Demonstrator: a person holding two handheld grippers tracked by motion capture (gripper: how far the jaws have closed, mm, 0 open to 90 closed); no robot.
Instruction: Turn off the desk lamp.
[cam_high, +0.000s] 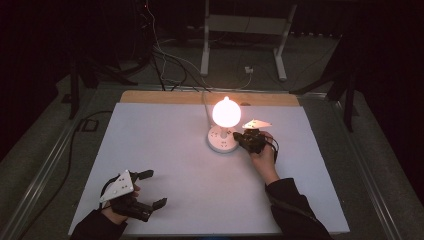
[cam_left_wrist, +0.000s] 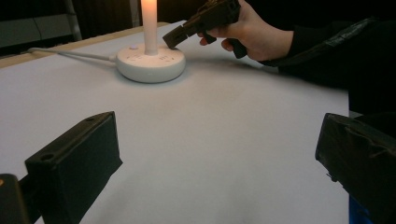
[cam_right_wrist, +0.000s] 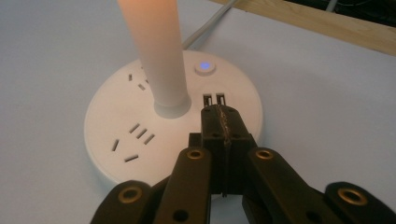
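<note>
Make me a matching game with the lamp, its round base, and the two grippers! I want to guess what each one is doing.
Things:
1. lamp globe
2. round white base
3. left hand-held gripper
4. right hand-held gripper

States:
A. jaws wide open, near the front left of the table
B. glowing warm orange
C. jaws closed together, tips over the base by the USB ports
D. has sockets and a small lit blue button

Pairs: 1-B, 2-D, 3-A, 4-C

White-topped table (cam_high: 165, 150) with a wooden far edge, a round white lamp base (cam_high: 222, 140) near its middle.
</note>
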